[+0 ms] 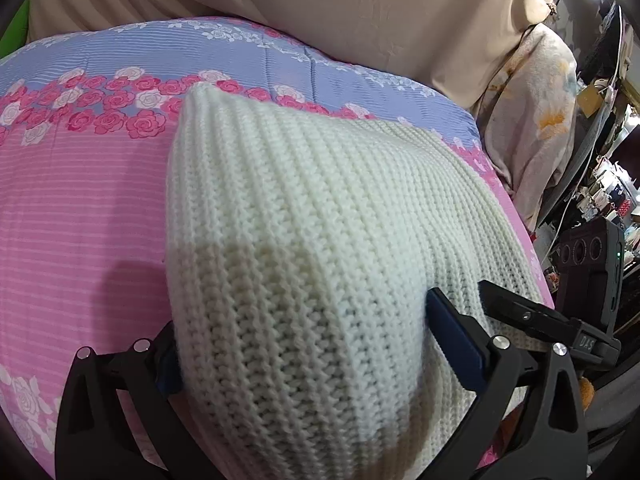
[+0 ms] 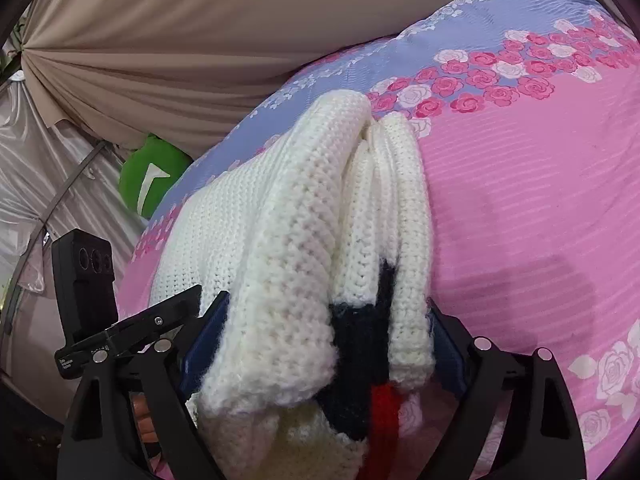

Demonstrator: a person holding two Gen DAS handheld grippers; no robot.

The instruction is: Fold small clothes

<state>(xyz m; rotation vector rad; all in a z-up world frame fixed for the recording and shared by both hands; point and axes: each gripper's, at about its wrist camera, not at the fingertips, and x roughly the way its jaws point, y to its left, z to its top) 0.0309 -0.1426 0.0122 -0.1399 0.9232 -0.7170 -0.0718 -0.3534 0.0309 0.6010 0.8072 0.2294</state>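
A cream knitted sweater (image 1: 320,220) lies folded over on a pink and blue floral quilt (image 1: 80,208). My left gripper (image 1: 304,332) is shut on a thick fold of it, blue pads pressing each side. In the right wrist view the sweater (image 2: 280,240) is bunched in several layers, with navy and red knit patches (image 2: 364,356) showing inside. My right gripper (image 2: 320,344) is shut on that bunched edge. The right gripper's tip (image 1: 520,316) shows at the sweater's right edge in the left view; the left gripper's tip (image 2: 160,316) shows at the left in the right view.
The quilt (image 2: 520,200) covers a bed. A beige curtain (image 1: 360,8) hangs behind it. A floral pillow (image 1: 536,112) and cluttered shelves (image 1: 608,200) lie to the right. A green plush (image 2: 152,176) sits by the bed's far corner.
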